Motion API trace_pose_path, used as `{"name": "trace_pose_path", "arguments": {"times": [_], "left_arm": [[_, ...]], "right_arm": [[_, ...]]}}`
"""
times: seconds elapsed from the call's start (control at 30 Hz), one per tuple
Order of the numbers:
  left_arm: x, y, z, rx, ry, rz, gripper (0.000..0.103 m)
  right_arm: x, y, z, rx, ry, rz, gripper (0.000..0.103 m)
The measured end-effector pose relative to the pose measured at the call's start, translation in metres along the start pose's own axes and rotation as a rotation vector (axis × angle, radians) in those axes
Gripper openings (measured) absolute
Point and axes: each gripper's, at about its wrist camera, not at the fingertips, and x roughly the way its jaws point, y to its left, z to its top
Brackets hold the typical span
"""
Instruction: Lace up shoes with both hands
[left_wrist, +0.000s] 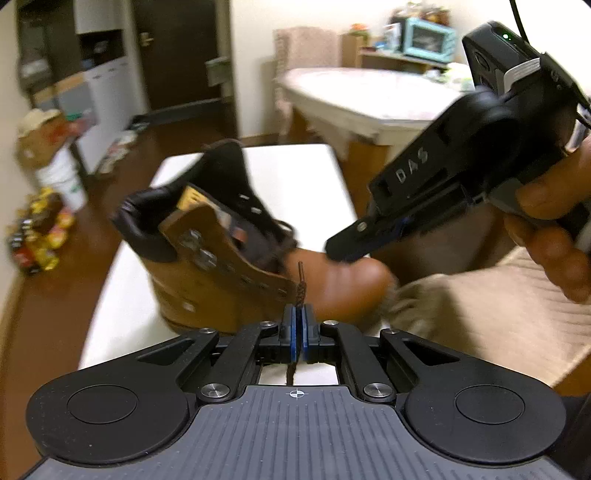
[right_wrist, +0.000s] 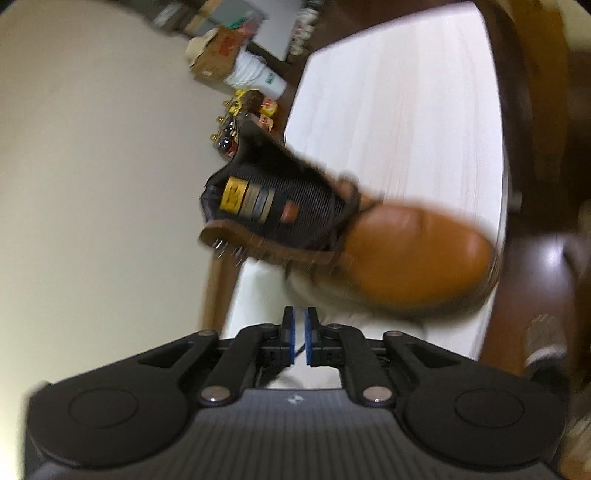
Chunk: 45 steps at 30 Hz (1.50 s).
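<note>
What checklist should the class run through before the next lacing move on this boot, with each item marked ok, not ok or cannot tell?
1. Lace end held in the left gripper: ok; the dark lace is pinched between its blue pads, tip sticking out.
2. Right gripper free to take the lace: ok; a gap shows between its pads, nothing in it.
3. Boot steady on the white table: cannot tell; the pictures are blurred.
4. Tongue clear of the eyelets: ok; it is folded open.
5. Next eyelet found: cannot tell; eyelets too blurred.
</note>
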Motion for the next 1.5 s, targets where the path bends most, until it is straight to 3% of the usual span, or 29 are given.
{"name": "trace_pose_path", "arguments": {"times": [0.13, 0.23, 0.37, 0.47, 0.8, 1.17, 1.33, 1.5], "left_arm": [[0.019, -0.006, 0.038, -0.017, 0.047, 0.16, 0.003], [0.038, -0.008, 0.059, -0.034, 0.092, 0.24, 0.003], [0.054, -0.009, 0.076, -0.061, 0.139, 0.274, 0.003], [0.063, -0.009, 0.085, -0.046, 0.184, 0.278, 0.003], [0.088, -0.001, 0.088, 0.013, 0.279, 0.203, 0.003], [0.093, 0.001, 0.089, 0.018, 0.286, 0.178, 0.003], [0.084, 0.0, 0.088, 0.037, 0.234, 0.179, 0.003], [0.091, 0.003, 0.093, 0.028, 0.255, 0.185, 0.003]], "right_arm": [[0.021, -0.003, 0.038, -0.269, -0.009, -0.061, 0.013], [0.036, -0.005, 0.061, -0.416, -0.003, -0.033, 0.019], [0.06, -0.007, 0.08, -0.48, 0.077, 0.069, 0.021], [0.071, -0.007, 0.083, -0.529, 0.101, 0.061, 0.021], [0.075, -0.035, 0.097, -0.379, 0.139, 0.156, 0.015], [0.074, -0.041, 0.097, -0.362, 0.151, 0.166, 0.016], [0.074, -0.043, 0.096, -0.347, 0.162, 0.172, 0.017], [0.073, -0.045, 0.097, -0.347, 0.171, 0.175, 0.017]]}}
